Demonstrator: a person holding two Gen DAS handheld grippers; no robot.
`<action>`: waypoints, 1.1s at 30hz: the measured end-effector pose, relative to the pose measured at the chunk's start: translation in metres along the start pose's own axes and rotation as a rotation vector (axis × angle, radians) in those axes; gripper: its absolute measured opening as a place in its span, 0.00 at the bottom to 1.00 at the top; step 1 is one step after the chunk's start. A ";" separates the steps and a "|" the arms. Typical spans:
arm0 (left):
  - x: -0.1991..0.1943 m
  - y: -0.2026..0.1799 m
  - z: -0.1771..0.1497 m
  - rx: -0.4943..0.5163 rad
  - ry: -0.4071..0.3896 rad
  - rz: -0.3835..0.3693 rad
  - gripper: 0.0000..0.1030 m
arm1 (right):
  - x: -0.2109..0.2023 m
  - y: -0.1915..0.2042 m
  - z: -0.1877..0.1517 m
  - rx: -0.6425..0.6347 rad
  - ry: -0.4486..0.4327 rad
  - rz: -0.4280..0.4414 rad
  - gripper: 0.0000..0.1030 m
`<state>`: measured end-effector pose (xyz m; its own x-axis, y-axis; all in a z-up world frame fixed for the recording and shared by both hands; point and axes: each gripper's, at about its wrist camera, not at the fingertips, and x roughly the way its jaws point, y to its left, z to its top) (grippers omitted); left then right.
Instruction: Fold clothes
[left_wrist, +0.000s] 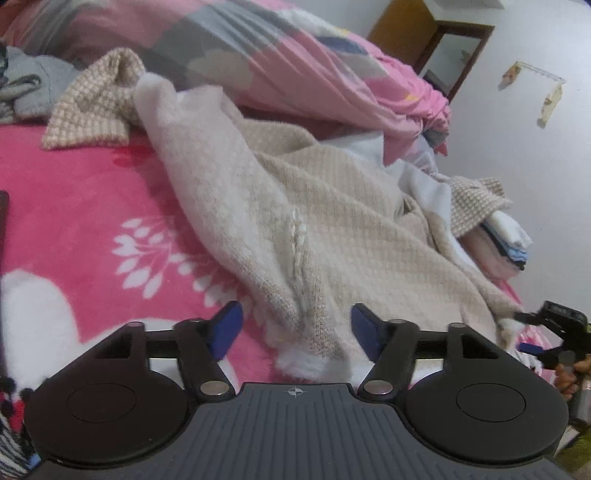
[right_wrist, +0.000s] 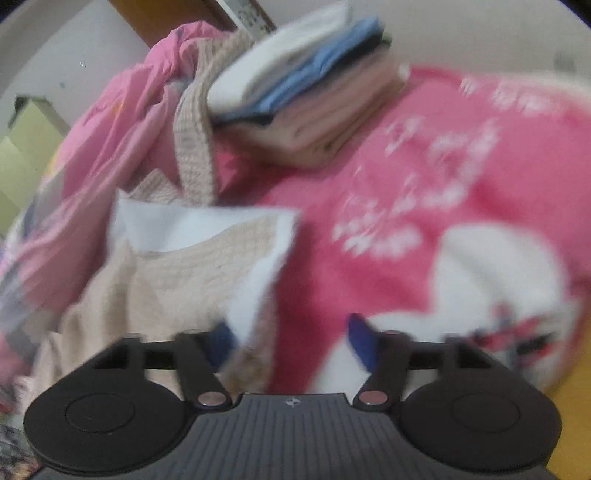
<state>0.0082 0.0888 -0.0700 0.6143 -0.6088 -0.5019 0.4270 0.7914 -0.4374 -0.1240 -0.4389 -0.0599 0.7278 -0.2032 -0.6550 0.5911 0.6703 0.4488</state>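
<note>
Blue-padded left gripper (left_wrist: 295, 328) sits with jaws apart, straddling the fluffy white hem of a beige waffle-knit garment (left_wrist: 332, 229) without pinching it.

That garment is sprawled across the pink floral fleece blanket (left_wrist: 85, 206), near a stack of folded clothes (right_wrist: 306, 99). Right gripper (right_wrist: 291, 339) is also parted, holding nothing; the garment's corner just overlaps one pad in a blurry view.

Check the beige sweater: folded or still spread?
Not folded. The sweater lies rumpled and spread across the pink blanket, sleeves splayed, unlike the neat stack beside it.
</note>
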 end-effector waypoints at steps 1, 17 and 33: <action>-0.003 0.001 -0.001 0.005 -0.003 0.000 0.68 | -0.010 0.003 -0.001 -0.034 -0.021 -0.023 0.73; -0.051 0.032 -0.006 -0.189 -0.055 0.079 0.75 | -0.046 0.232 -0.199 -1.240 -0.036 0.595 0.74; -0.047 0.046 -0.012 -0.174 -0.091 0.104 0.89 | 0.032 0.214 -0.145 -0.412 0.356 0.802 0.14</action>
<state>-0.0091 0.1525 -0.0757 0.7098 -0.5108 -0.4850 0.2421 0.8235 -0.5130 -0.0250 -0.1986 -0.0734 0.6739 0.6056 -0.4231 -0.2523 0.7269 0.6387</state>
